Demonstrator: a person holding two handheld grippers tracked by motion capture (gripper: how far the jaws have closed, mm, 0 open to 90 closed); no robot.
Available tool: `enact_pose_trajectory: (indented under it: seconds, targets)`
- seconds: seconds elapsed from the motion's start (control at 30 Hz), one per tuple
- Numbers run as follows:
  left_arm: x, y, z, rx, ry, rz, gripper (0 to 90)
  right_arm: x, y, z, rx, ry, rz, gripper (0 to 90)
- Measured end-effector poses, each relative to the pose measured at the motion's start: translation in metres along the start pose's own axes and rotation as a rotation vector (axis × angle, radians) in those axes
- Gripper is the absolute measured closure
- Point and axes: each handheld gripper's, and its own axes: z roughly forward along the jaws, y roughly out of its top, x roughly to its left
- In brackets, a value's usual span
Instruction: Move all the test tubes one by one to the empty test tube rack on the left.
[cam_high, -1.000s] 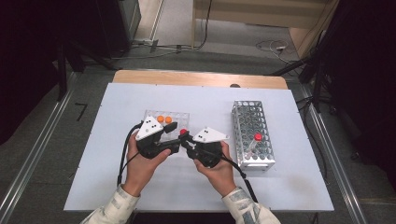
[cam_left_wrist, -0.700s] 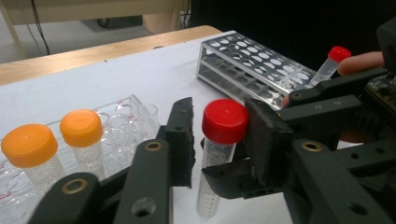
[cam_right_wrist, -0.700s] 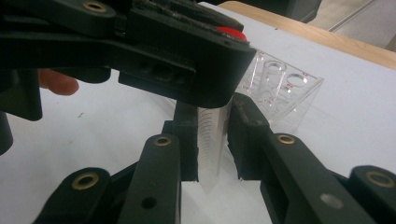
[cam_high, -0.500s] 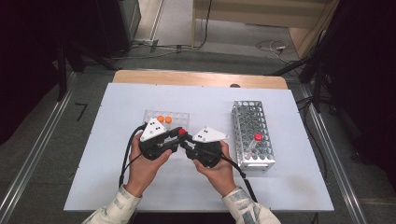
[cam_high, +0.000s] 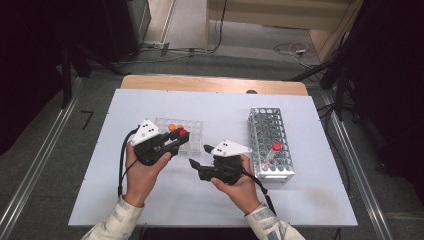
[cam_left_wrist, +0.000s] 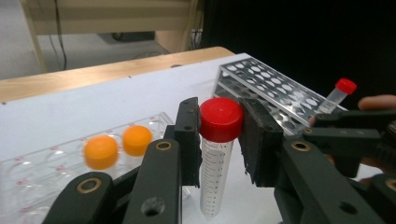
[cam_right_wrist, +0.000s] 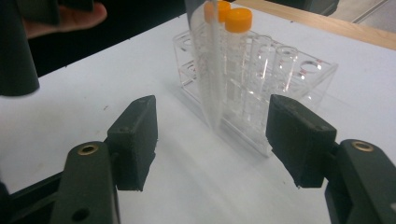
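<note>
Tongs in the left hand (cam_high: 181, 138) clamp a red-capped tube (cam_left_wrist: 216, 154) by its cap, above the worktop (cam_high: 150, 100) at the clear rack's (cam_high: 192, 125) 6 o'clock edge; the right tongs (cam_high: 200, 156), jaws just spread, grip nothing, at the metal rack's (cam_high: 270, 142) 9 o'clock.

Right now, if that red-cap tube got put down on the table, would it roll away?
Probably, on its side: the red-capped tube looks round and smooth. Its pointed bottom likely won't stand alone. It looks empty, so probably light, and the left gripper pinches it by the cap.
</note>
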Motion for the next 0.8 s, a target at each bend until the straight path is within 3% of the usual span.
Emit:
enact_pose_trajectory:
  seconds: [0.47,0.8]
  targets:
    - [0.019,0.009,-0.018,-0.058,0.067,-0.037,70.8,-0.008,-0.013,-0.029,-0.01,-0.023,-0.004,32.4]
    - [0.036,0.011,-0.022,-0.065,0.141,-0.035,70.7,-0.016,-0.024,-0.037,-0.01,-0.035,0.021,32.0]
